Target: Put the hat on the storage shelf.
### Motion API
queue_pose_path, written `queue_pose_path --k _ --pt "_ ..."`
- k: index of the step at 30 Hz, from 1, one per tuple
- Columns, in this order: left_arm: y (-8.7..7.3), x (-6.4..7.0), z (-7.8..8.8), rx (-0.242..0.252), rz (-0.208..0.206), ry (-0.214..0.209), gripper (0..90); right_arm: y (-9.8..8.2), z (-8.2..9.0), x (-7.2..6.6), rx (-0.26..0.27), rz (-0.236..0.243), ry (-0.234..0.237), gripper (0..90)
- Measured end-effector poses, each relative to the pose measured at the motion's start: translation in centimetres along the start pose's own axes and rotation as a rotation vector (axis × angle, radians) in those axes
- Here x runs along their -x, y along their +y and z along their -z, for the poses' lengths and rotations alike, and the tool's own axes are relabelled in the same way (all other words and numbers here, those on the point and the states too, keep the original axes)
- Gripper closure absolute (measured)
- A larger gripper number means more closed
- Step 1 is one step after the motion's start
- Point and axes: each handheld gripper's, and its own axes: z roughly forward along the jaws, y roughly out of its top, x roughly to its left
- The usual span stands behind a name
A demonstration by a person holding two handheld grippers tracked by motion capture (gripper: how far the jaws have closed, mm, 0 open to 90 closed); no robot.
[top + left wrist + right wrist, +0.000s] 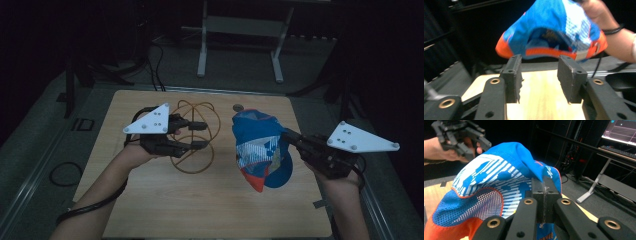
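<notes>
1. The right gripper (295, 138) has its jaws pressed tight together on a fold of the blue, white and orange cap (260, 150); in the right gripper view the two pads meet with the cap's (499, 182) blue fabric pinched between them.
2. The cap hangs off the bench (210, 210), held up on the right half of the high view, its orange-edged part lowest and its crown bunched toward the right gripper's jaws.
3. In the left gripper view the cap (554, 32) floats above the bench (541, 95), its underside and orange rim turned toward the camera, with the right hand (599, 15) behind it.
4. The left gripper (200, 135) sits on the left half of the bench, jaws partly apart and holding nothing; its two pads (512, 77) stand with a clear gap between them and bare bench showing through.
5. The left gripper's jaws point toward the cap but stay apart from it.
6. Under and just past the left gripper's jaws lies a brown wire-ring frame (197, 137), resting on the bench.
7. A small round dark object (238, 106) lies near the far edge of the bench, just beyond the cap.
8. The left gripper (461, 137) also appears in the right gripper view, beyond the cap, its jaws parted.
</notes>
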Motion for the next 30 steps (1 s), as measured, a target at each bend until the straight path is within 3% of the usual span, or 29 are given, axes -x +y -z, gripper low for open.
queue_pose_path --k 9,13,16,21,25,27,30 --pt "-3.7 0.1 3.7 -0.021 0.078 0.177 25.4 2.2 -2.9 0.4 0.02 0.004 0.008 90.0" --pt "-5.8 0.3 4.9 -0.07 0.092 0.255 11.2 3.0 -4.5 0.6 0.013 0.005 0.011 90.0" --pt "-7.9 0.5 5.8 -0.097 0.147 0.313 2.8 3.6 -5.7 0.8 0.014 -0.003 0.016 90.0" --pt "-11.5 1.5 6.9 -0.131 0.179 0.41 2.1 4.5 -8.1 1.2 0.007 -0.015 0.03 90.0" --pt "-13.8 2.7 7.8 -0.098 0.203 0.473 2.2 5.2 -10.0 1.2 -0.001 -0.022 0.046 90.0" --pt "-15.0 3.4 8.3 -0.09 0.236 0.493 2.2 5.7 -11.0 1.1 -0.006 -0.022 0.056 90.0" --pt "-16.4 4.4 8.8 -0.088 0.24 0.538 2.2 6.5 -12.7 0.9 -0.014 -0.02 0.071 90.0"
